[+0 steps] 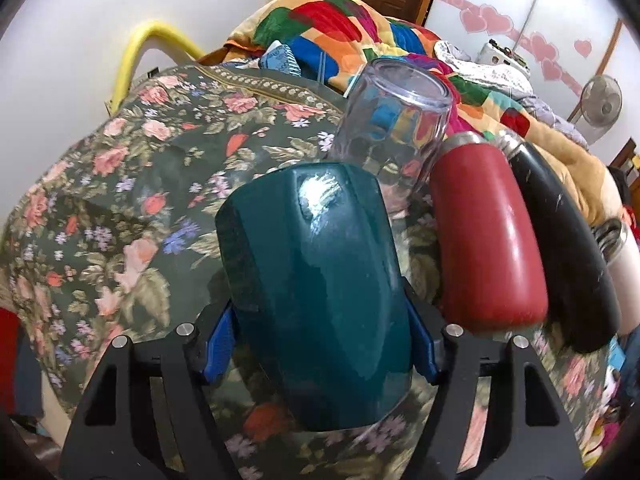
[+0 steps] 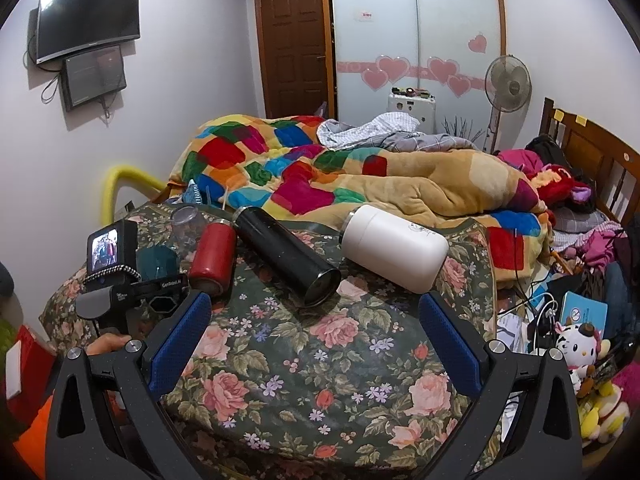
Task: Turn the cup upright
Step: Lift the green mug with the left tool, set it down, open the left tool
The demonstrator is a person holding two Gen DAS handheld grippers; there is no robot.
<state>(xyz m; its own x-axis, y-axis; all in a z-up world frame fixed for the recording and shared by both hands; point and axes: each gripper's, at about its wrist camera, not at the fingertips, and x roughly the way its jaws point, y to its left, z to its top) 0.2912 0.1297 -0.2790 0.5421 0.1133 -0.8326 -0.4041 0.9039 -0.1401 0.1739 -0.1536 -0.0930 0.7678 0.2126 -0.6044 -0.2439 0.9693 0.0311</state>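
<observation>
A dark teal cup (image 1: 316, 292) fills the middle of the left wrist view, tilted, its closed base pointing away and its rim near the camera. My left gripper (image 1: 320, 348) is shut on the teal cup, its blue pads pressed on both sides. The cup also shows in the right wrist view (image 2: 158, 262), behind the left gripper's camera unit (image 2: 108, 252). My right gripper (image 2: 316, 344) is open and empty above the floral cloth (image 2: 304, 364), short of the lying bottles.
A clear glass (image 1: 394, 120) stands upside down behind the teal cup. A red cup (image 2: 212, 258), a black flask (image 2: 288, 256) and a white flask (image 2: 394, 248) lie on their sides. A colourful quilt (image 2: 320, 176) is heaped behind. Clutter and toys (image 2: 580, 352) are at the right.
</observation>
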